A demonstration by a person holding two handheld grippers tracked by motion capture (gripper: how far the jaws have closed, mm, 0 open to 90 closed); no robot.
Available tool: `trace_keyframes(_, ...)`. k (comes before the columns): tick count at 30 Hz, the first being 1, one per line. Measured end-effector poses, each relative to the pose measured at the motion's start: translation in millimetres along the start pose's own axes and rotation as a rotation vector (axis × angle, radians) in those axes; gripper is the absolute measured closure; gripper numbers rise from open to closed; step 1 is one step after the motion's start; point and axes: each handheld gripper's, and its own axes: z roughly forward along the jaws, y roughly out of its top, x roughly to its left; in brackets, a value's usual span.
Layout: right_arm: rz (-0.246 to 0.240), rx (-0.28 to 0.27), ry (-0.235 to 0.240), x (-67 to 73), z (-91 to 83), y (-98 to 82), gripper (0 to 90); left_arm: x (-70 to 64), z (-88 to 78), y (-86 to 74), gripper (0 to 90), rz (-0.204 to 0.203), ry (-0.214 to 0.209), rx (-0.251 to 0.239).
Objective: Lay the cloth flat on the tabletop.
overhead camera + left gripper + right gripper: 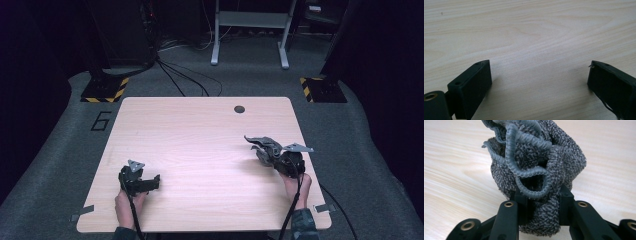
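The grey cloth (534, 170) is bunched into a loose wad and clamped between the jaws of my right gripper (541, 202), which I hold over the right side of the table (200, 130). In the high view the cloth (262, 145) juts toward the table's centre; I cannot tell whether it touches the wood. Gripping it at a gathered fold suggests it is being carried or readied for spreading. My left gripper (539, 75) sits low over the near left of the table with its jaws wide apart and nothing between them, likely waiting to take a corner. The only writing I can read is a "6" (101, 121) marked on the floor beside the table's far left corner.
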Motion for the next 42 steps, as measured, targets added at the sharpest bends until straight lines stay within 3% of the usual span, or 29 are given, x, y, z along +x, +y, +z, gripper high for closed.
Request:
trace_keyframes(8, -0.037, -0.084, 0.072, 23.8, -26.0, 14.6, 68.8, 0.1, -0.1, 0.0, 5.2, 0.001, 0.000, 0.001)
trace_keyframes(19, -0.080, -0.104, 0.232, 66.5, -25.3, 17.8, 68.3, 0.1, -0.1, 0.0, 5.2, 0.001, 0.000, 0.001)
trace_keyframes(32, -0.152, -0.065, 0.363, 114.8, -17.9, 11.7, 67.7, -0.1, -0.3, -0.3, 5.2, 0.000, -0.003, 0.001)
trace_keyframes(42, -0.200, -0.002, 0.432, 144.0, -4.2, 2.3, 66.7, -0.1, -0.3, -0.3, 5.2, 0.000, -0.003, 0.001)
